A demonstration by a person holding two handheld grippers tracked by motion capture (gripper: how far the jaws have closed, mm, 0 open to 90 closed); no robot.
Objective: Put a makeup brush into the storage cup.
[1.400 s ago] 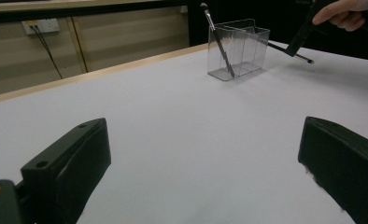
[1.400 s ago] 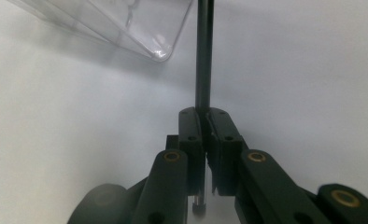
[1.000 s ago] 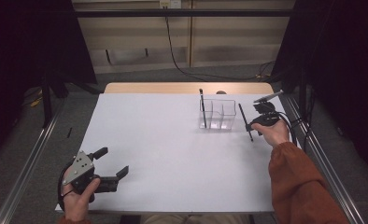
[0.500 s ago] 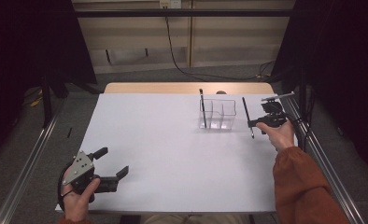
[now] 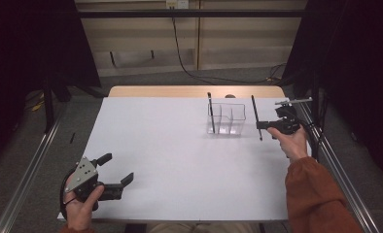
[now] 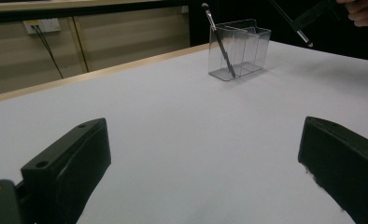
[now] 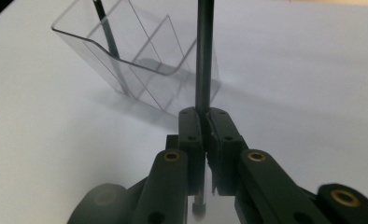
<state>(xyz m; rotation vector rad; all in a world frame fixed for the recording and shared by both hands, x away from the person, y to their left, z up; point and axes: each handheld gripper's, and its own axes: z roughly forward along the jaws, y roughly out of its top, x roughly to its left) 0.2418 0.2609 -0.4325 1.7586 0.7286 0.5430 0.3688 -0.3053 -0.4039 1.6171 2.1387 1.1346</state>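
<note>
A clear plastic organizer (image 5: pixel 227 119) with several compartments stands on the white table toward the far right. One thin black brush (image 5: pixel 211 112) leans in its left end compartment. My right gripper (image 5: pixel 259 125) is shut on a second thin black brush (image 5: pixel 255 114), holding it nearly upright just right of the organizer and off the table. In the right gripper view the jaws (image 7: pixel 205 116) pinch the brush shaft (image 7: pixel 204 56) in front of the organizer (image 7: pixel 140 51). My left gripper (image 5: pixel 117 167) rests open at the near left corner, its jaws (image 6: pixel 201 154) wide apart with nothing between them.
The white table (image 5: pixel 180 145) ends at a wooden strip at the back and metal rails at both sides. A cable (image 5: pixel 184 53) runs down the back wall. From the left gripper view, the organizer (image 6: pixel 240 49) stands far across the table surface.
The right hand has lifted the held brush slightly and stood it more upright beside the organizer. The left gripper has stayed where it was.
</note>
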